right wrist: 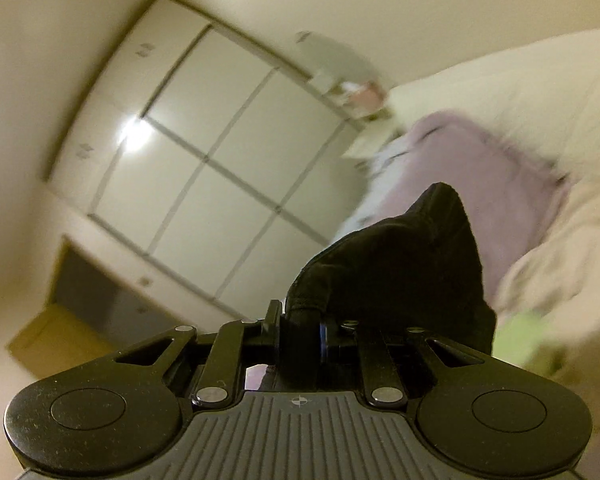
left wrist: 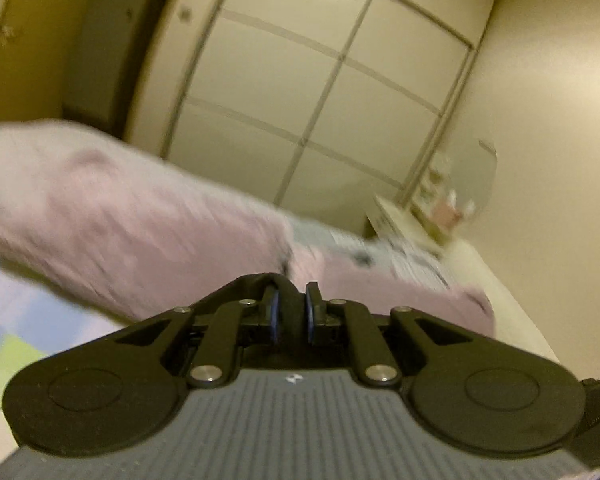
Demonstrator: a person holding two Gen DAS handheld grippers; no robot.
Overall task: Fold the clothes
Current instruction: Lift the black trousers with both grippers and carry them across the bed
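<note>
Both grippers held one black garment [right wrist: 400,256] lifted above the bed [right wrist: 540,92]. The left gripper [left wrist: 292,312] had its jaws clenched on an edge; the right gripper [right wrist: 300,328] gripped a thicker bunch. No fold showed yet, so folding seemed barely begun

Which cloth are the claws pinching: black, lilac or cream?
The black garment. It is clamped in both the right claw and left claw; the lilac bedding lies beyond, untouched.

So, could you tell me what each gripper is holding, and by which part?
Both the left gripper and right gripper pinch bunched black cloth; which part cannot be told.
</note>
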